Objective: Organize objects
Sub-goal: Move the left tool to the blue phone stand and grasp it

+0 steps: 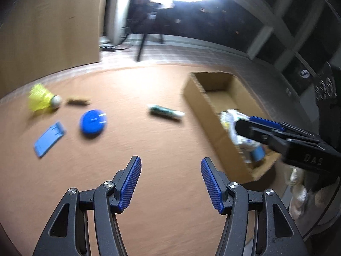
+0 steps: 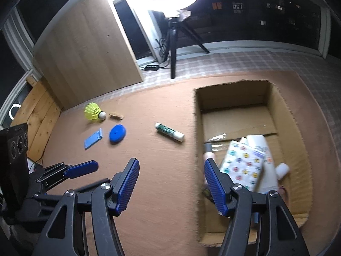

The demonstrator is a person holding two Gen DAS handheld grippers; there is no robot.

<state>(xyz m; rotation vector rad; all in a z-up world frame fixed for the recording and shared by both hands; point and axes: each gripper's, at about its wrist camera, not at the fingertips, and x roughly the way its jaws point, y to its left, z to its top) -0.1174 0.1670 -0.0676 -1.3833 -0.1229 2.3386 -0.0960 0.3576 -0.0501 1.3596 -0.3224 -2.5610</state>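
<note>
Beyond left gripper [image 1: 171,171], glue stick [image 1: 165,112]

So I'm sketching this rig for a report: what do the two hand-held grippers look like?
Both match: the left hand-held gripper and right hand-held gripper have black angular plastic frames with cut-out arms, silver pivot screws, and blue ribbed finger pads. One body reads "DAS". No cables or sleeves show.

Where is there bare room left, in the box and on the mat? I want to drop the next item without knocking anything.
The cardboard box is bare in its far half, behind the patterned packet and bottles. Its near half is crowded. On the mat, the wide stretch between the glue stick and the near edge is clear. The far left is busy: shuttlecock, blue disc, blue clip.
</note>
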